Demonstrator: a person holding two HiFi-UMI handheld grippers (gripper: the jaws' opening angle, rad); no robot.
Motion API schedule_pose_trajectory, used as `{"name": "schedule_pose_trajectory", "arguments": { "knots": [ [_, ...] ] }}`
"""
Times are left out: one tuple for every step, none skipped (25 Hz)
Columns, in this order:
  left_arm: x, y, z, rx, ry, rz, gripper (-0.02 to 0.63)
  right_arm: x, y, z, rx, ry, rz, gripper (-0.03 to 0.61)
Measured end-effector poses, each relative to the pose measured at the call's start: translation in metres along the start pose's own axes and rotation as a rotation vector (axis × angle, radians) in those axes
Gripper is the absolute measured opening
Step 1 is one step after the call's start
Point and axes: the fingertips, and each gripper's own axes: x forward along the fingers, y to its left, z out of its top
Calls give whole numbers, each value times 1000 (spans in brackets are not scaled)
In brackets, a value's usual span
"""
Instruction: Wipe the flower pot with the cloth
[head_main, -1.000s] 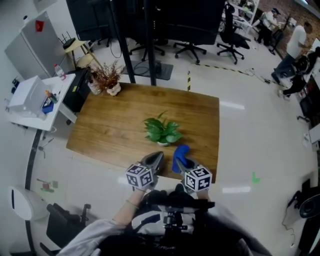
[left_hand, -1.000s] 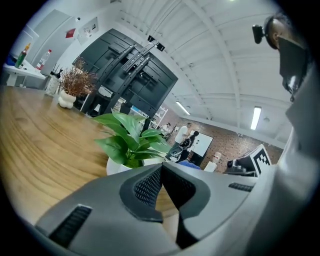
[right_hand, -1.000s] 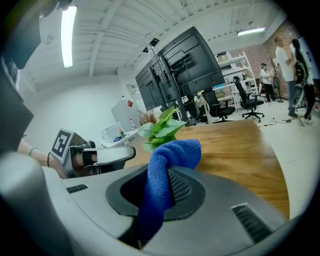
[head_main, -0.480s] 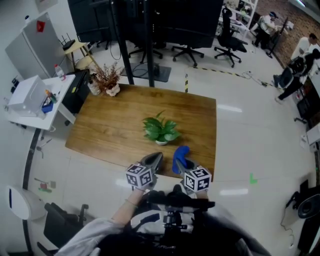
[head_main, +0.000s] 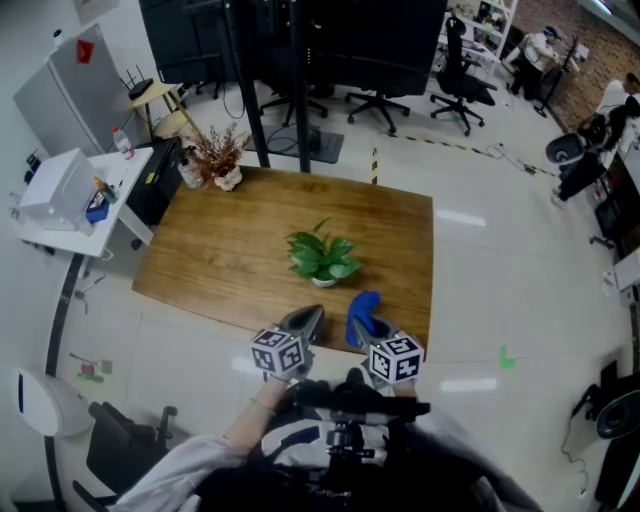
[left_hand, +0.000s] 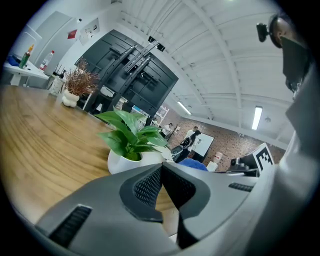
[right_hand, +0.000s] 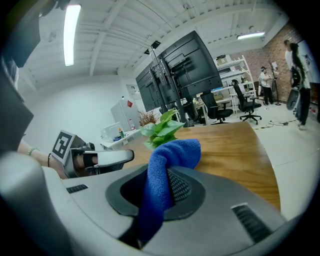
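Cloth (right_hand: 172, 152) upright in clamped right gripper (right_hand: 161, 194), left gripper (left_hand: 161, 186) closed empty, flower pot (left_hand: 123, 162) upright

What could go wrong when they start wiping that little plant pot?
The flower pot stands free and the left gripper is shut, not holding it: a push could tip it. The cloth is pinched by one fold in the right gripper and might slip out or snag the leaves.
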Motion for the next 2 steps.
{"name": "schedule_pose_trajectory", "arguments": {
  "knots": [
    [0,0,-1,0,1,0,8,0,0,-1,0,-2,0,61],
    [0,-1,-1,-1,2,0,8,0,-1,-1,1,-5,1,61]
  ]
}}
